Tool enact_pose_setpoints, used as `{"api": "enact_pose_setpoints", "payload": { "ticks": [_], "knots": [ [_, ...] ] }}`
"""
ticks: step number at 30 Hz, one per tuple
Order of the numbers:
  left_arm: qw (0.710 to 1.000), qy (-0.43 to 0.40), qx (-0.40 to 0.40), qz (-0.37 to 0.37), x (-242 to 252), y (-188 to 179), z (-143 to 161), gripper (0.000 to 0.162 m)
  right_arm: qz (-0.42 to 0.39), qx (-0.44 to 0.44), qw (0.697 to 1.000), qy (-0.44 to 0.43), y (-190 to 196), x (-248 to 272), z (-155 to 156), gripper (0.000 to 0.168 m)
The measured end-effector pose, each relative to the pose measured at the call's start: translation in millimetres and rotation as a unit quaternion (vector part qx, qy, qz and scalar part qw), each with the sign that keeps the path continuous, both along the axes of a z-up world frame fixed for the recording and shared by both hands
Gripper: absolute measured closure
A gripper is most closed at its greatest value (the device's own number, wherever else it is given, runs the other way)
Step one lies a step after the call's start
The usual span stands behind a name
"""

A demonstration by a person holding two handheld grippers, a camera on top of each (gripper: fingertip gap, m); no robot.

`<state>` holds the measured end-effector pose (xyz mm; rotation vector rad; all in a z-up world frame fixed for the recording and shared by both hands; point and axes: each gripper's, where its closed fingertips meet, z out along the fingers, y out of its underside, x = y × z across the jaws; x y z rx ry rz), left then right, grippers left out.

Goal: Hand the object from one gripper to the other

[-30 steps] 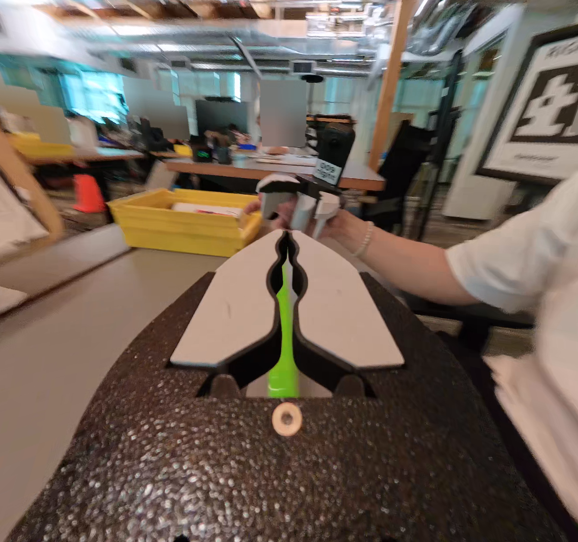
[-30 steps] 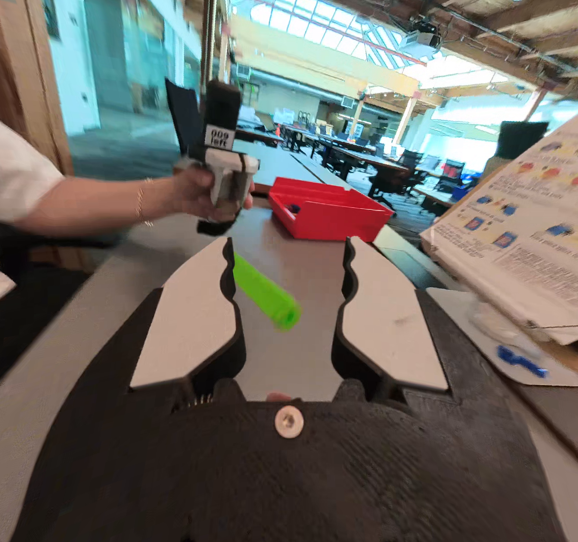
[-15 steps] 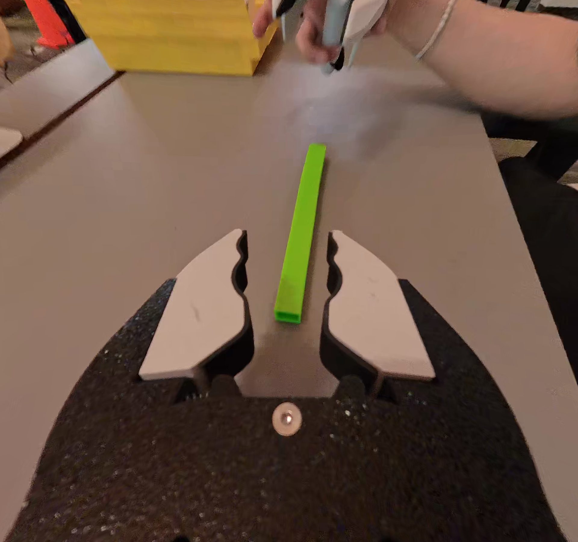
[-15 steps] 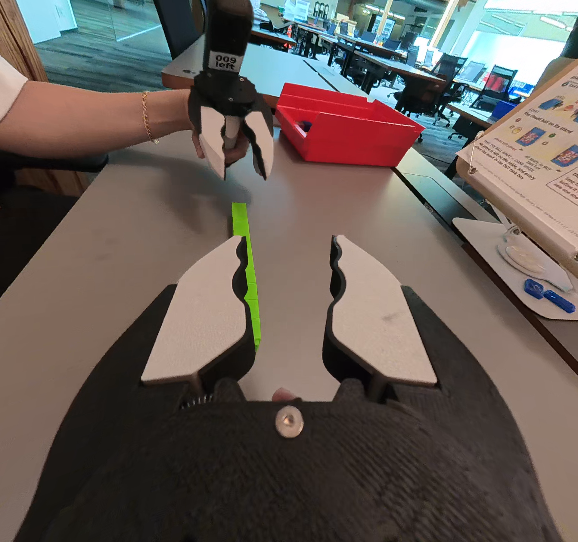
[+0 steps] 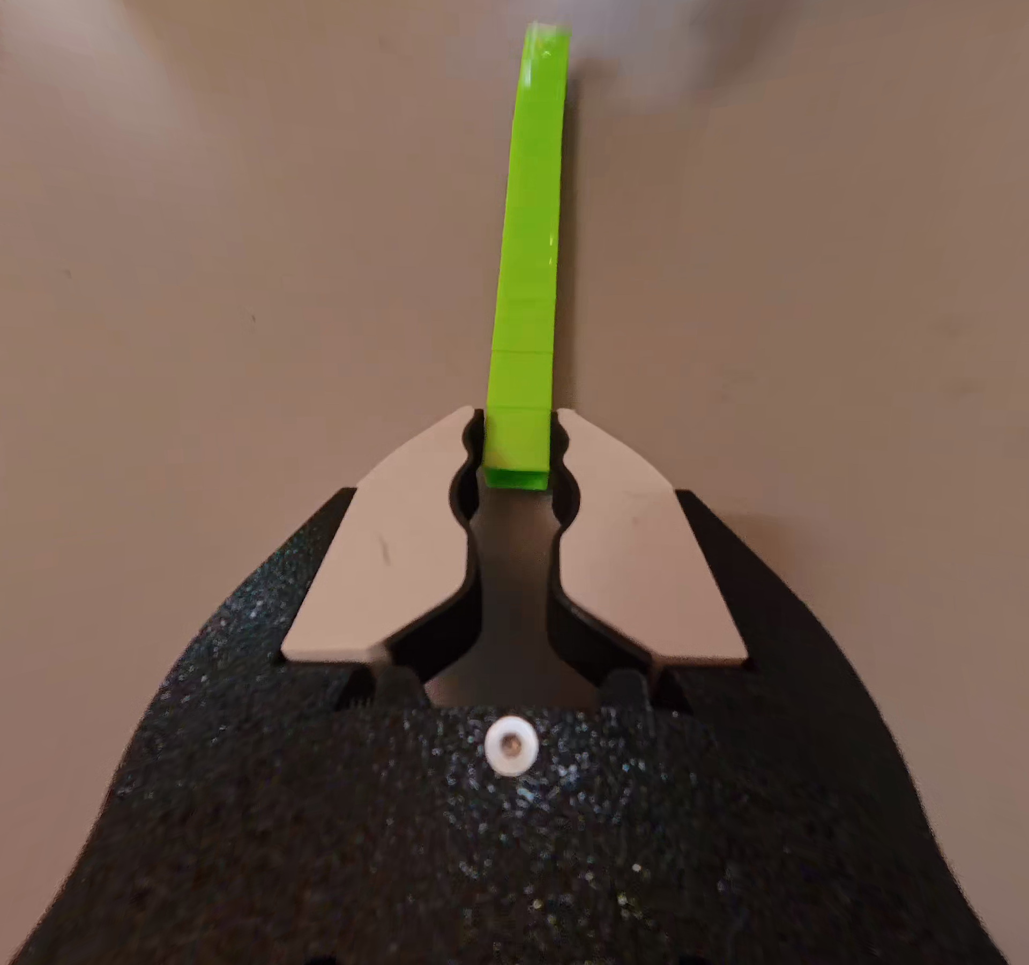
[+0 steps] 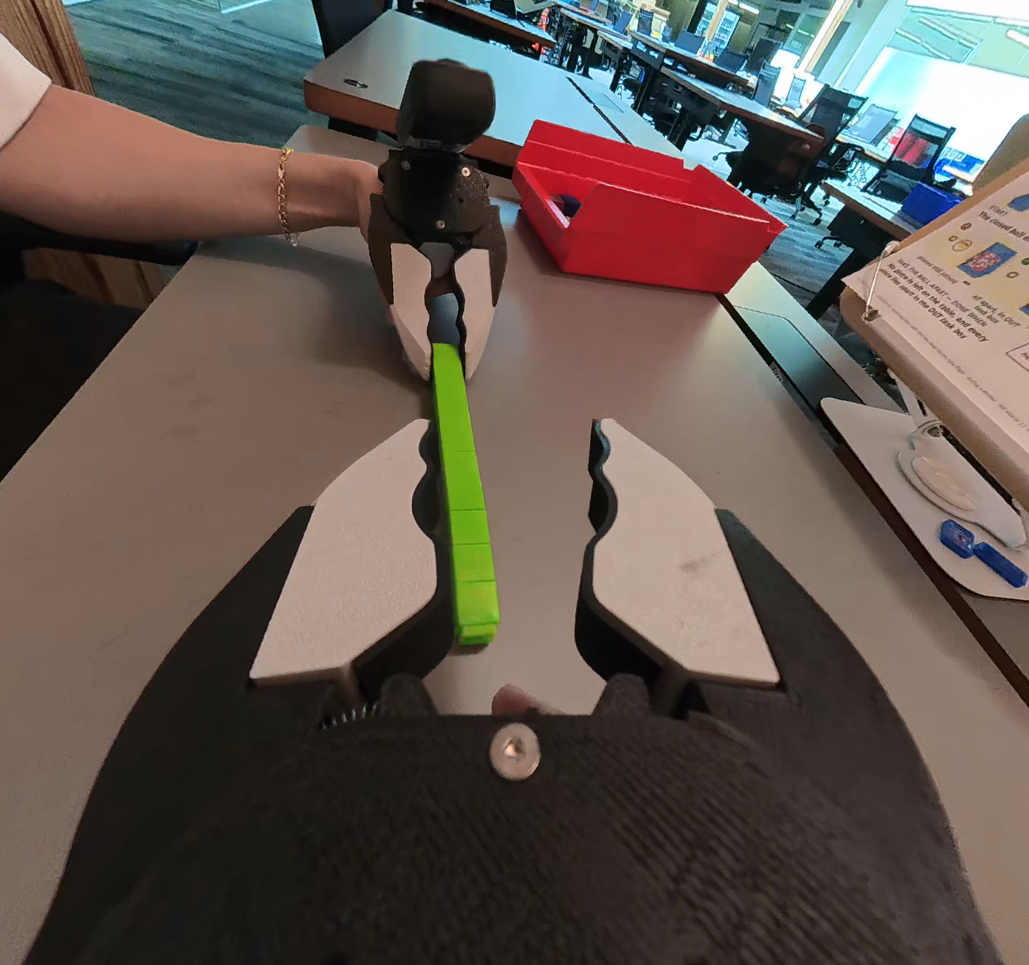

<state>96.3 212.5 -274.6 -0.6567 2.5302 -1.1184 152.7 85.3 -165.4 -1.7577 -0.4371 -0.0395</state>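
Room: open office with rows of desks and chairs beyond a grey counter.
Green bar: long, segmented, lying flat on the counter, running lengthwise between the two tools.
Left tongs: tips lowered to the counter, narrowed around one end of the green bar; both fingers sit right against its sides, and whether they press it I cannot tell for sure.
Right tongs: spread wide, holding nothing; the bar's other end lies between the fingers, close beside the left finger and well clear of the right one.
Person: a forearm with a gold bracelet holds the left tool.
Red bin: on the counter behind the left tongs.
Printed sheet: on a stand at the right edge.
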Motion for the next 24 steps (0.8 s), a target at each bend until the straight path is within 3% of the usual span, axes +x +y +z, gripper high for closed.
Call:
{"api": "enact_pose_setpoints", "payload": {
  "ticks": [1, 7, 11, 14, 19, 24],
  "knots": [
    [0.999, -0.008, -0.037, 0.002, 2, -5, 11, 0.140, -0.003, 0.004, 1.000, -0.002, -1, 1, 2, 0.116],
    [0.975, -0.005, -0.223, 0.012, 0, -10, 75, 0.140, -0.005, 0.045, 0.999, -0.029, -10, 2, 20, 0.110],
    [0.944, 0.033, -0.323, 0.064, 9, -2, 102, 0.140, -0.006, 0.041, 0.993, -0.112, 2, -7, 16, 0.101],
    [0.923, 0.046, -0.367, 0.101, 14, 4, 118, 0.140, -0.021, 0.017, 0.983, -0.182, 16, -8, 4, 0.093],
    [0.890, 0.036, -0.430, 0.148, 17, 15, 149, 0.141, -0.025, 0.031, 0.979, -0.202, 33, -12, -4, 0.085],
    [0.844, 0.052, -0.520, 0.117, 8, 20, 175, 0.141, -0.056, 0.066, 0.968, -0.234, 39, -6, 3, 0.088]
  ]
}}
